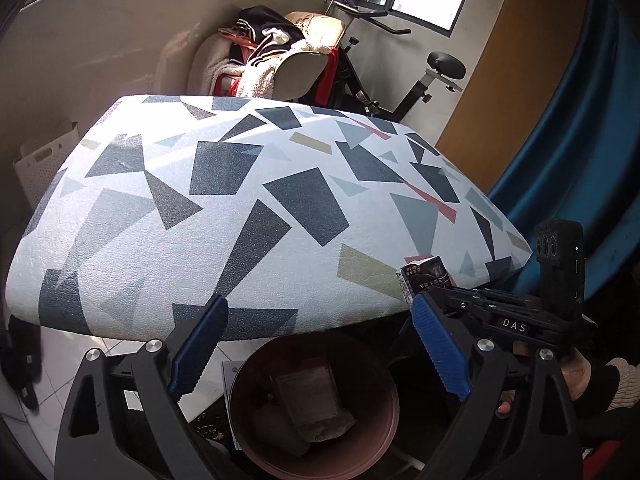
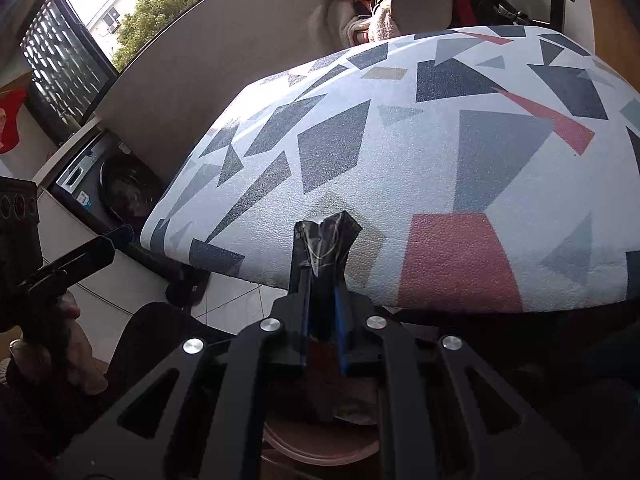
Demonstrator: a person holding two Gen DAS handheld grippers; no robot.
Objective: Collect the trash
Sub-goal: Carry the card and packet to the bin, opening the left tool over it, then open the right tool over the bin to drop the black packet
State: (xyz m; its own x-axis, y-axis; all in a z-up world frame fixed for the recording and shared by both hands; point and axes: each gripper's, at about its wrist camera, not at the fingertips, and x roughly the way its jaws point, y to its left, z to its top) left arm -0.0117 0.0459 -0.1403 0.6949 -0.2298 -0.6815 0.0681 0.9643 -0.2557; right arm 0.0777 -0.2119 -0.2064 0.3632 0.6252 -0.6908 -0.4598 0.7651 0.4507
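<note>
Trash is what we hold in the right gripper [image 2: 322, 280]: a small dark carton [image 2: 325, 246], crumpled under clear film, pinched tight between the blue pads [image 2: 339, 312] and poking out past the fingertips at the near edge of the table [image 2: 440, 128]. From the left wrist view we see the same carton [image 1: 426, 276] off the table's near right corner, with the right gripper [image 1: 460, 300] behind it. Our left gripper [image 1: 316, 350] stands wide apart with nothing between its blue pads [image 1: 440, 348], directly above a pinkish-brown bin [image 1: 312, 400] on the floor just below the table's near edge. Inside the bin we see a flattened grey packet [image 1: 316, 404] and other pale scraps.

We see the table covered in a white cloth printed with navy, grey, olive and coral shards, its top bare. Beyond its far edge sit a cream armchair [image 1: 296, 68] heaped with clothes and an exercise bike [image 1: 400, 80] under the window. A blue curtain [image 1: 568, 120] hangs past the right edge, a white perforated basket [image 1: 44, 164] stands past the left one, and pale tiles cover the floor. From the right wrist view we also see a washing machine [image 2: 108, 188] against the wall.
</note>
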